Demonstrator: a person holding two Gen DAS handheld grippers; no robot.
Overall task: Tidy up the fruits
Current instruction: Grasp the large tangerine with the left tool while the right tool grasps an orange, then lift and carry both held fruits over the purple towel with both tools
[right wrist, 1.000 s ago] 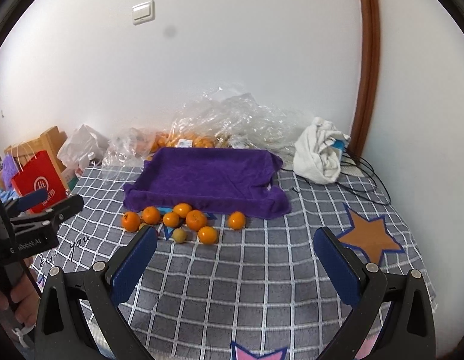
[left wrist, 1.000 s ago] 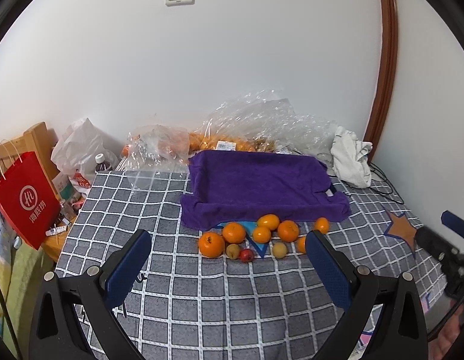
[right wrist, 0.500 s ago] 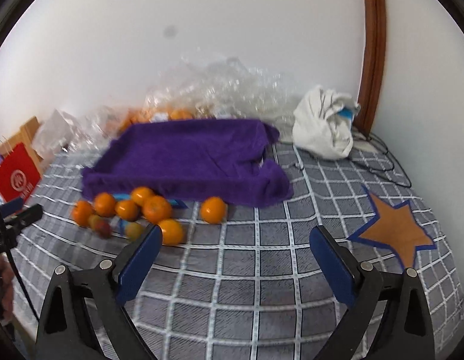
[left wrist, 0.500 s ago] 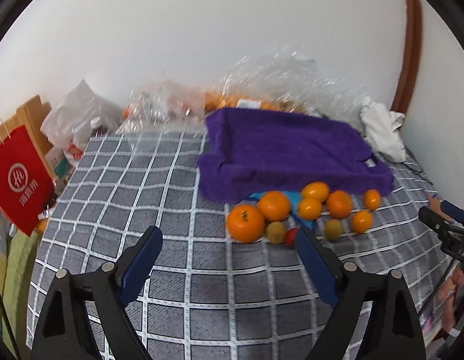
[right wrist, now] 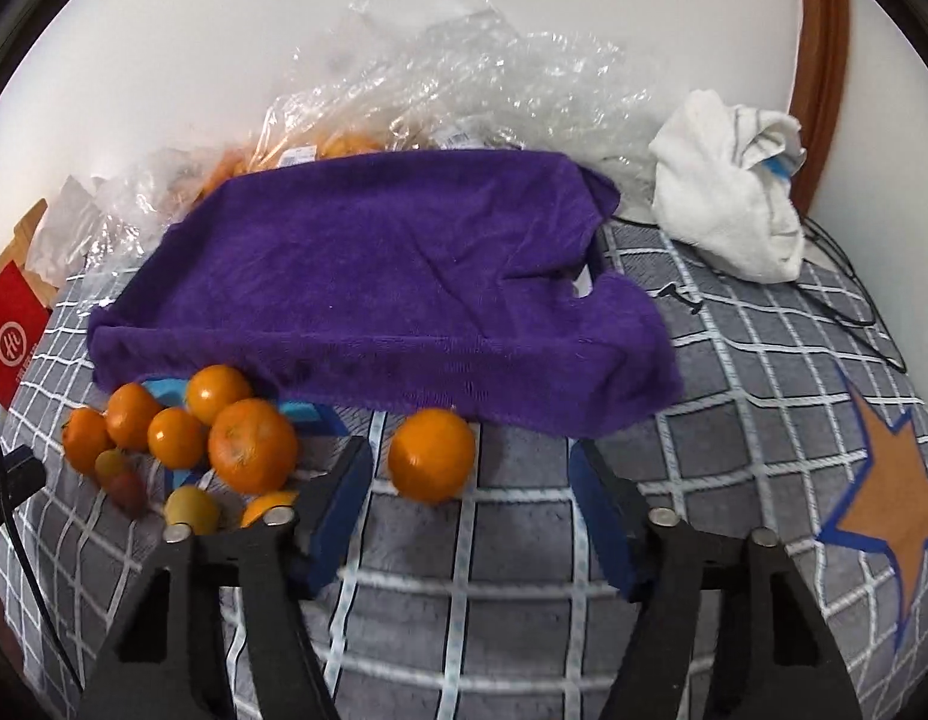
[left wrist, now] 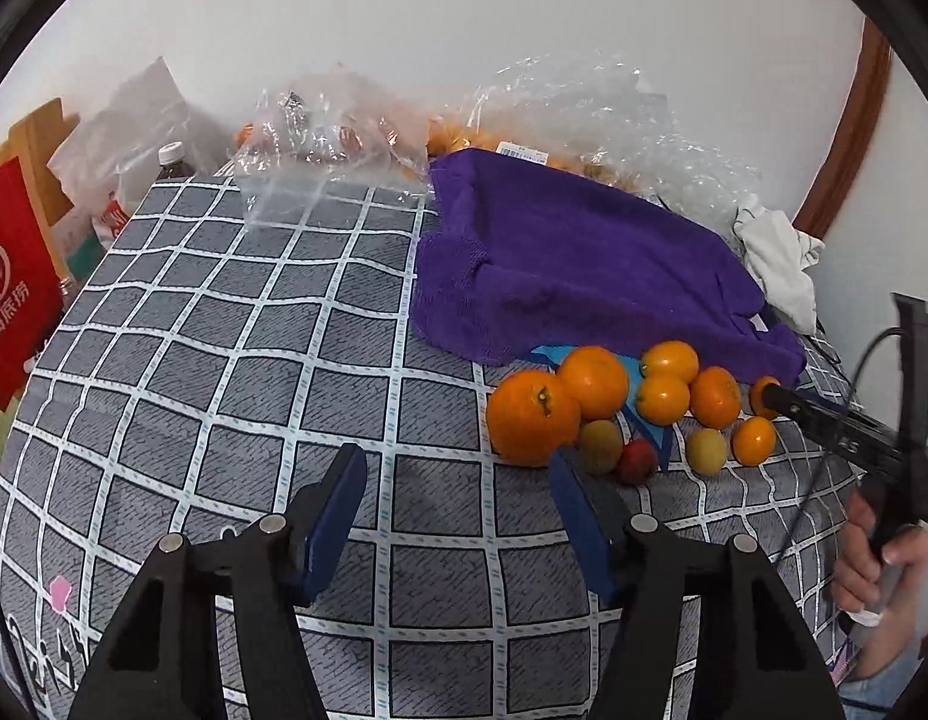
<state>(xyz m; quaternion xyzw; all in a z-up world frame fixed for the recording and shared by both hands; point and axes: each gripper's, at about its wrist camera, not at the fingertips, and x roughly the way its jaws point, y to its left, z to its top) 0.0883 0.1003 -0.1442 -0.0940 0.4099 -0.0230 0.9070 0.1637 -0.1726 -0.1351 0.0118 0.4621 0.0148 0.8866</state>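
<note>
Lying in a loose cluster on the checked cloth (left wrist: 236,396), just in front of the purple towel (left wrist: 583,276), are the fruits: a big orange (left wrist: 532,423) at the near left, a second orange (left wrist: 594,381) touching it behind, three smaller oranges further right, and in the front row a greenish fruit (left wrist: 600,446), a red fruit (left wrist: 637,461), a yellow fruit (left wrist: 706,450) and a small orange (left wrist: 753,440). A blue paper shape (left wrist: 646,414) shows between them. In the right wrist view one lone orange (right wrist: 432,455) sits apart from the cluster, close to the towel's front edge.

The left gripper (left wrist: 458,489) hangs over bare cloth with its jaws partly apart and closing; nothing is between them, and the big orange lies just beyond its right finger. The right gripper (right wrist: 472,477) is likewise partly apart and closing, empty, with the lone orange just ahead of the gap, nearer the left finger and not touched. In the left view a hand (left wrist: 883,576) grips the right gripper's handle at the far right edge.

Behind the towel, crumpled clear plastic bags (right wrist: 464,60) lie against the wall, some with more oranges inside. A white cloth bundle (right wrist: 733,192) sits at the towel's right, with a black cable (right wrist: 847,300) trailing past it. An orange star (right wrist: 889,498) marks the cloth on the right. A red paper bag (left wrist: 14,288) and a bottle (left wrist: 173,159) stand off the left edge.
</note>
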